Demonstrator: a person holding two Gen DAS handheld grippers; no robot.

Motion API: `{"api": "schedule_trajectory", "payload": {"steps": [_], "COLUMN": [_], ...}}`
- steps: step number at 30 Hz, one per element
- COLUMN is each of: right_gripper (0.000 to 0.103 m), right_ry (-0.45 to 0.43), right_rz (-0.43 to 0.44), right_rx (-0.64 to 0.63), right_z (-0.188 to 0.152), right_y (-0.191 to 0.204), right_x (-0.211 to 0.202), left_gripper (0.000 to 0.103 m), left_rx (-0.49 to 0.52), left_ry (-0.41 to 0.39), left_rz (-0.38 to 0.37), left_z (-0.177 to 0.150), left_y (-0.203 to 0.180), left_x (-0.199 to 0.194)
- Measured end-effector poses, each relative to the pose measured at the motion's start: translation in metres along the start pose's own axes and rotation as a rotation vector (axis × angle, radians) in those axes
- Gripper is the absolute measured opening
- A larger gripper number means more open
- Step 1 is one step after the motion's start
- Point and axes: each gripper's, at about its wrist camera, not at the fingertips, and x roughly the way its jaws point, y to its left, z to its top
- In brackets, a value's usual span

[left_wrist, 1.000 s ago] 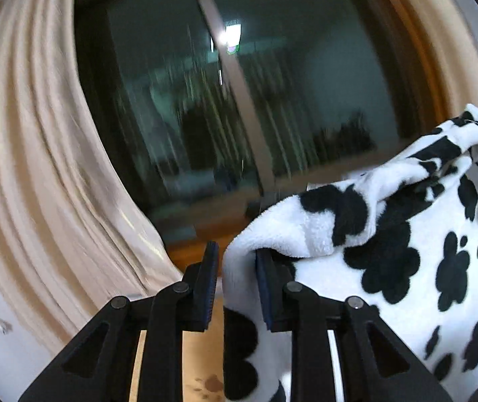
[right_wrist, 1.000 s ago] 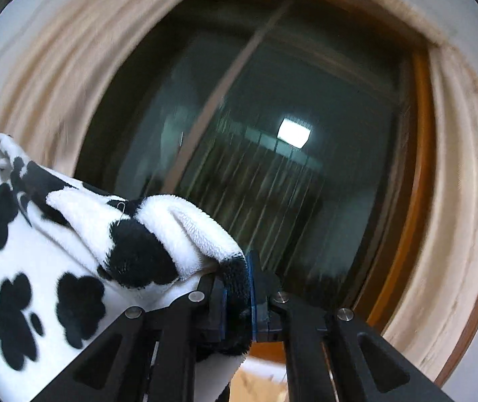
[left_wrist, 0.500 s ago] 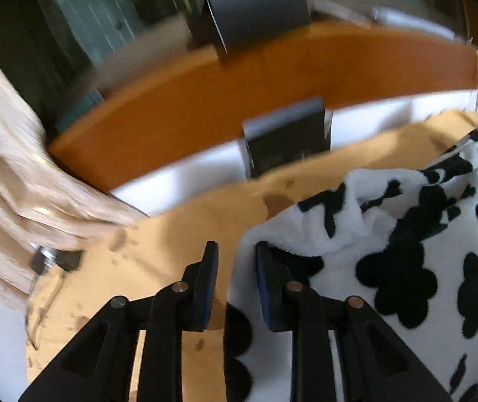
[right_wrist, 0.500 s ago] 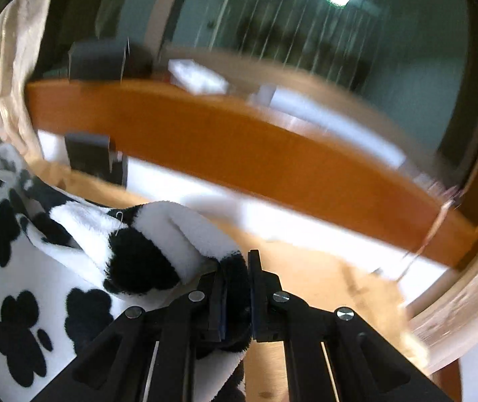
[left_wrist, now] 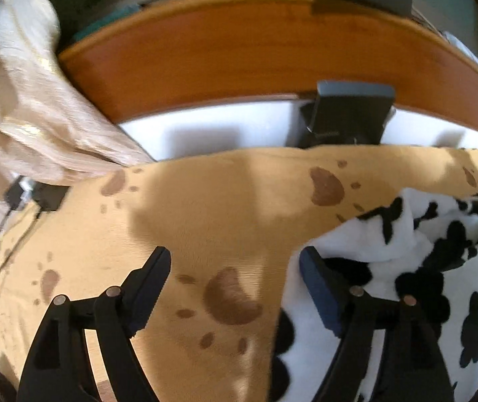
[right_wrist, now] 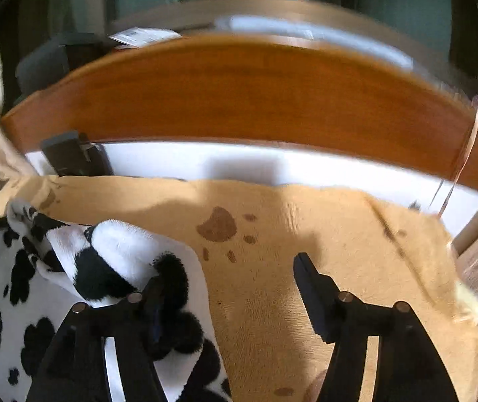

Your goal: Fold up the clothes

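A white fleece garment with black paw prints [left_wrist: 423,278] lies on a tan paw-print blanket [left_wrist: 205,227]. In the left wrist view my left gripper [left_wrist: 235,268] is open, its right finger touching the garment's left edge. In the right wrist view the garment [right_wrist: 71,288] lies at the lower left. My right gripper [right_wrist: 229,281] is open, with a fold of the garment draped over its left finger [right_wrist: 155,301]. Nothing sits between the pads of either gripper.
A wooden board [left_wrist: 255,50] and a white ledge [left_wrist: 212,127] run behind the blanket, with a dark clamp-like block [left_wrist: 346,114] on the ledge. A cream curtain [left_wrist: 21,107] hangs at left. A small black device with a cable [left_wrist: 38,194] lies on the blanket's left edge.
Both grippers swung down from facing the window to the blanket, lowering the garment onto it. Both then opened and let go of the garment.
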Motion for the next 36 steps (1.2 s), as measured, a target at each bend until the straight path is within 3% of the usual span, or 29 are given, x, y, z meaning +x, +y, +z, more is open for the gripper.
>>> {"api": "schedule_trajectory", "payload": {"steps": [2, 9, 13, 16, 17, 20, 22, 24, 29, 36], "right_gripper": [0.065, 0.066, 0.066, 0.066, 0.066, 0.066, 0.066, 0.066, 0.066, 0.066], "right_ry": [-0.014, 0.020, 0.020, -0.030, -0.040, 0.004, 0.049, 0.093, 0.145, 0.113], "right_rz": [-0.025, 0.004, 0.041, 0.193, 0.288, 0.521, 0.605, 0.618, 0.553, 0.534], "right_rx": [-0.037, -0.091, -0.021, 0.058, 0.076, 0.024, -0.036, -0.104, -0.189, -0.224], "right_z": [0.000, 0.001, -0.003, -0.006, -0.006, -0.011, -0.018, -0.032, -0.058, -0.092], "right_y": [0.007, 0.014, -0.006, -0.019, -0.018, 0.007, 0.028, 0.052, 0.087, 0.109], "right_x": [-0.010, -0.023, -0.037, -0.059, -0.067, -0.078, -0.080, -0.081, -0.079, -0.098], "left_gripper": [0.082, 0.082, 0.082, 0.082, 0.082, 0.082, 0.082, 0.082, 0.082, 0.082], "left_rx": [-0.007, 0.069, 0.152, 0.249, 0.277, 0.319, 0.293, 0.241, 0.082, 0.087], "left_ry": [-0.009, -0.050, -0.027, -0.011, -0.006, 0.015, 0.033, 0.056, 0.133, 0.124], "left_rz": [0.022, -0.048, -0.148, -0.176, -0.161, -0.129, -0.135, -0.159, -0.294, -0.426], "left_z": [-0.001, -0.018, -0.032, -0.044, -0.049, -0.061, -0.070, -0.078, -0.109, -0.176], "left_y": [0.003, 0.002, -0.017, -0.035, -0.038, -0.037, -0.023, -0.003, 0.040, 0.053], "left_x": [-0.008, -0.043, -0.056, -0.062, -0.062, -0.065, -0.068, -0.070, -0.080, -0.145]}}
